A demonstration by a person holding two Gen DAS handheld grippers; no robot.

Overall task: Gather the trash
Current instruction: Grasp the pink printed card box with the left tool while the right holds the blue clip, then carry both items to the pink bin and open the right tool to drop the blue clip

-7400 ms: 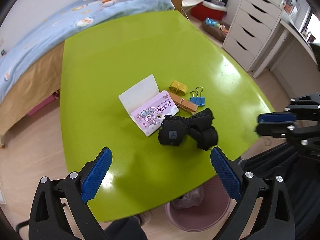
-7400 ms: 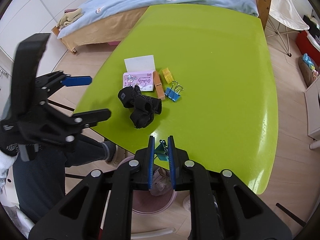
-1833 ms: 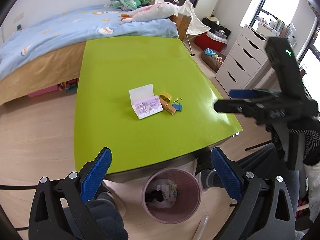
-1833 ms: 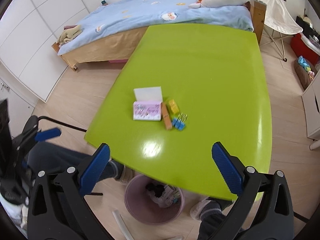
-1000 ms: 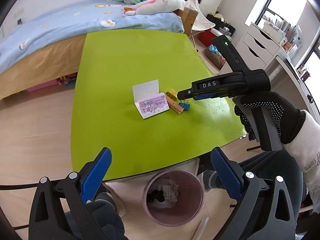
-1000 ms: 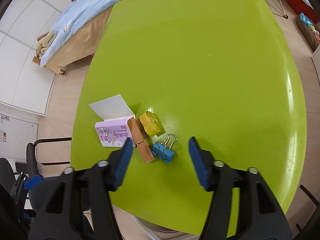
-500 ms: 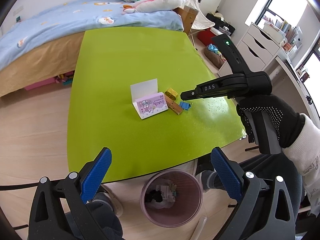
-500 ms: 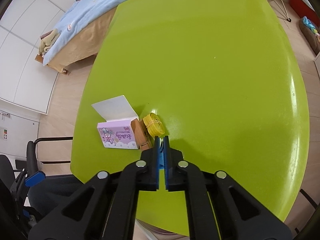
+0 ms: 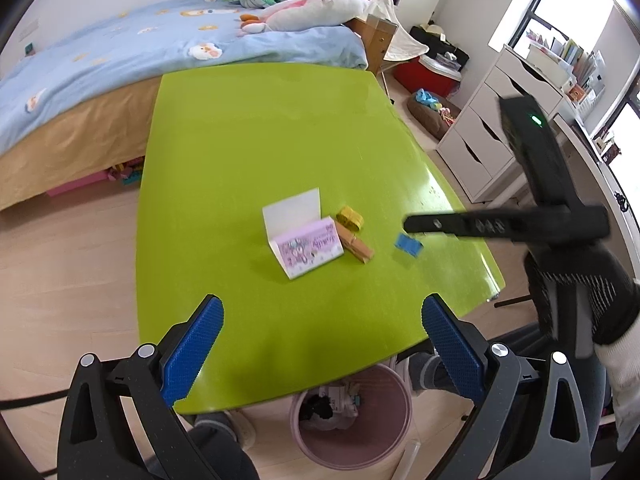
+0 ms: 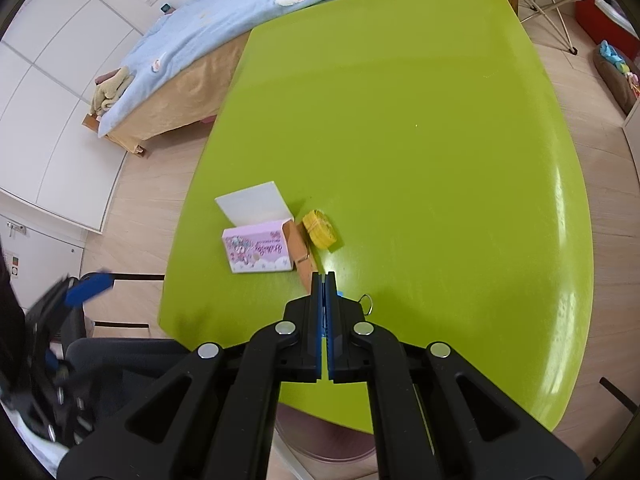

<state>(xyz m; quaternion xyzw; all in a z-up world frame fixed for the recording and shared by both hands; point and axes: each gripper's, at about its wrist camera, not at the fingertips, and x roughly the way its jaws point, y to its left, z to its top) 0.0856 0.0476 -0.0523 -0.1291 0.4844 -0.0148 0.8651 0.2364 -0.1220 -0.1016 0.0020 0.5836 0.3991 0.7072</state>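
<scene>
On the green table lie a pink box with an open white flap, a wooden clothespin and a yellow roll. My right gripper is shut on the blue binder clip, which hangs just above the table, right of the clothespin. The clip's wire loop sticks out beside the fingers. In the left wrist view, the right gripper is blurred, held by a gloved hand. My left gripper stands open and empty over the table's near edge.
A pink waste bin with several discarded items stands on the floor under the table's near edge. A bed with blue bedding lies behind the table, white drawers to the right. A person's legs show below.
The right gripper's jaws came together on the blue clip and lifted it off the table, away from the clothespin. My left gripper shifted slightly sideways and stays open.
</scene>
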